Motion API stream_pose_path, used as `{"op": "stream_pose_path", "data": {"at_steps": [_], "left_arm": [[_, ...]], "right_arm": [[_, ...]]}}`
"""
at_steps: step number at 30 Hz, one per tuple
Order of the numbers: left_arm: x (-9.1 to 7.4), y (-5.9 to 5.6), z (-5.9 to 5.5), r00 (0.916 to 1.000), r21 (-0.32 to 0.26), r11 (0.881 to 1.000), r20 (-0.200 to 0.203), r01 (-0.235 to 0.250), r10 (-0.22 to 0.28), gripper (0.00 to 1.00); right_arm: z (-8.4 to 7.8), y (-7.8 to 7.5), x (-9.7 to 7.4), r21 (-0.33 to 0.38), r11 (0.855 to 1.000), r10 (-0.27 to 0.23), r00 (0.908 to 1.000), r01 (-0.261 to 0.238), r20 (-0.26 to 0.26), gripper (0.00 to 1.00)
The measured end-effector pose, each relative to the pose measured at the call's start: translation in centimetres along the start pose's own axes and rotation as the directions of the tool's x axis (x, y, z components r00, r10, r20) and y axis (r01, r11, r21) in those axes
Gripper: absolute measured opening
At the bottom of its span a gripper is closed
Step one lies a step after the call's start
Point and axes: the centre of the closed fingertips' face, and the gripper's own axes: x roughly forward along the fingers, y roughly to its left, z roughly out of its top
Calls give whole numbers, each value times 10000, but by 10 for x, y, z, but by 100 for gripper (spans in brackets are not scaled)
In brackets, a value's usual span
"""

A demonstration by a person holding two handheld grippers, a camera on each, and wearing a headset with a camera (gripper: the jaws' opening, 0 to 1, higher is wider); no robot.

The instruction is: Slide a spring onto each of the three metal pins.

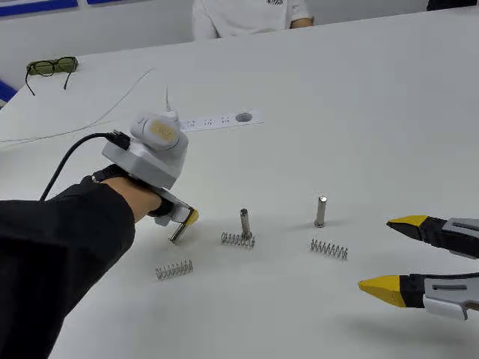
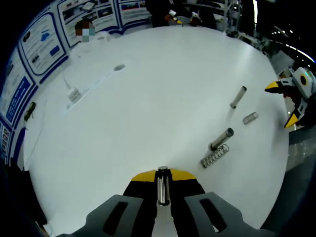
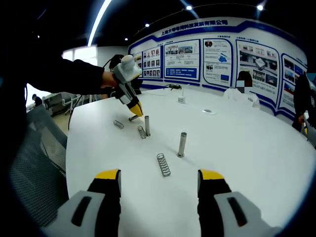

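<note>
The left gripper (image 2: pixel 162 176) is clamped on a tilted metal pin (image 2: pixel 162 190), down near the white table (image 1: pixel 359 112). The right gripper (image 3: pixel 159 177) gapes wide, holding nothing. Two upright pins (image 1: pixel 245 222) stand between them, with three springs (image 1: pixel 238 239) lying nearby. The nearest spring (image 3: pixel 163 164) lies just ahead of the right gripper. Springs look light, squashy and prone to rolling; pinch gently across the middle coils.

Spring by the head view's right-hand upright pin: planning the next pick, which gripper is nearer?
Right. The right gripper is open just beside the spring; the left gripper, shut on a pin, is past the middle pin.
</note>
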Motion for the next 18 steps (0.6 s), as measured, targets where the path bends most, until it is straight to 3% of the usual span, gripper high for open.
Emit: {"op": "stream_pose_path", "data": {"at_steps": [11, 18], "left_arm": [[-19, 2, -4, 9987, -192, 9997, 483, -128, 137, 7], [-29, 4, -13, 9938, -737, 9972, 1083, -151, 231, 7]], "right_arm": [[1, 2, 0, -92, 9999, 51, 10000, -51, -53, 64], [2, 3, 0, -126, 9999, 78, 9999, -79, -87, 64]]}}
